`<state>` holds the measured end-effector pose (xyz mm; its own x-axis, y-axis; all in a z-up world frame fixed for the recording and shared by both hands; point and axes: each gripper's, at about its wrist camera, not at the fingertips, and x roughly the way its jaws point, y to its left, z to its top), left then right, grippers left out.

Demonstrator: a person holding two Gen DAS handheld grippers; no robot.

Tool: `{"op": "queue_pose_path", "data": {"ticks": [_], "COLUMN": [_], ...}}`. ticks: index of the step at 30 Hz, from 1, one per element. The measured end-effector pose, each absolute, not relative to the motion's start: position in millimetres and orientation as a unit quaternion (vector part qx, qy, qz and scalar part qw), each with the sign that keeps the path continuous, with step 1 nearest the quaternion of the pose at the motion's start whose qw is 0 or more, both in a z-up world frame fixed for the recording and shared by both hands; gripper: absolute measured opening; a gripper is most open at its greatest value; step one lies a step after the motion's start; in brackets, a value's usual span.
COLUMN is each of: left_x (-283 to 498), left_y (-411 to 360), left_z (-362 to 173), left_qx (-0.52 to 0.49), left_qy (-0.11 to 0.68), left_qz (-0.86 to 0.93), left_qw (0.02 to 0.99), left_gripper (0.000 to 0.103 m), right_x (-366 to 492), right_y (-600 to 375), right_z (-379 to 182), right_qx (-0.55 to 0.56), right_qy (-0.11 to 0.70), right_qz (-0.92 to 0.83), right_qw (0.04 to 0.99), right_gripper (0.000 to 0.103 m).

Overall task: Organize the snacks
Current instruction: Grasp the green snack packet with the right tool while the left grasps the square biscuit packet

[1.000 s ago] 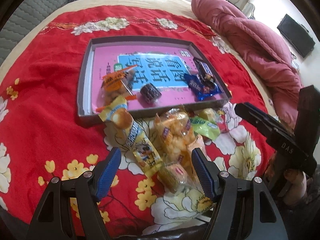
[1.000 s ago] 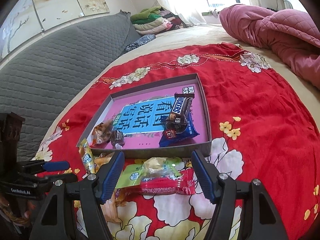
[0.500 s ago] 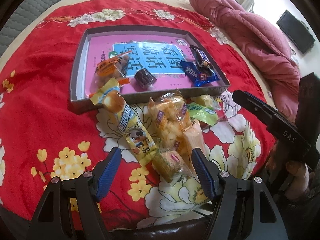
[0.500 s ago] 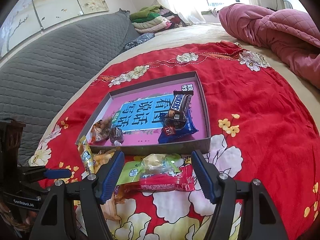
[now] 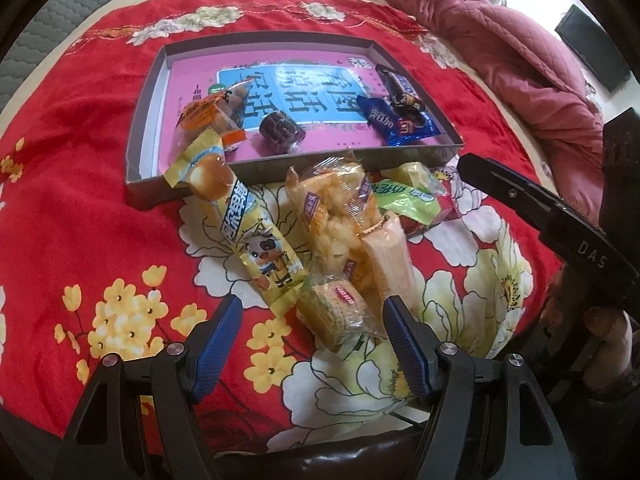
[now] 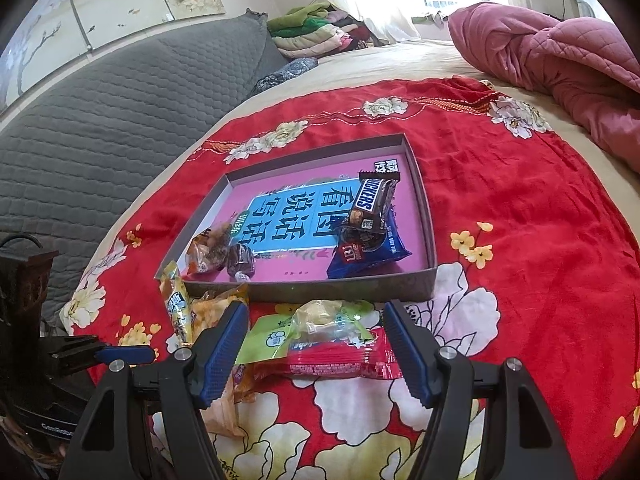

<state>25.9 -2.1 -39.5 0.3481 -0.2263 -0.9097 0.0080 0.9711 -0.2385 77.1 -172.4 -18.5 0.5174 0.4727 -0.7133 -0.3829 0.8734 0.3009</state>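
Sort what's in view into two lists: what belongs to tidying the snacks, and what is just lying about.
Belongs to the job:
- tray
- Snickers bar
- blue packet
- yellow snack stick
- wafer packet
- green packet
- red packet

Just lying about:
- pink quilt
- folded clothes
- grey headboard

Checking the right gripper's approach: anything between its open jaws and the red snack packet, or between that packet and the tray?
Nothing blocks the right gripper: the red packet lies between its open fingers. A green packet overlaps its far edge, toward the tray, whose low near wall must be cleared.
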Motion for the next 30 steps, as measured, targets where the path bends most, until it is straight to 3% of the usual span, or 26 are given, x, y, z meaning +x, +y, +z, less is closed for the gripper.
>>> {"op": "queue_pose_path", "data": {"ticks": [30], "left_x": [33], "left_y": [-1], "left_z": [-61], "left_qx": [-0.132], "left_qy": [0.580], "left_qz": [-0.066], "left_qw": [0.801], "left_gripper": [0.074], "right_x": [109], "right_y": [-139], "right_z": [-69], "right_qx": [0.011], "right_qy": [0.497], "right_qz": [0.251], "right_qw": [0.830], "right_gripper": [0.070]}}
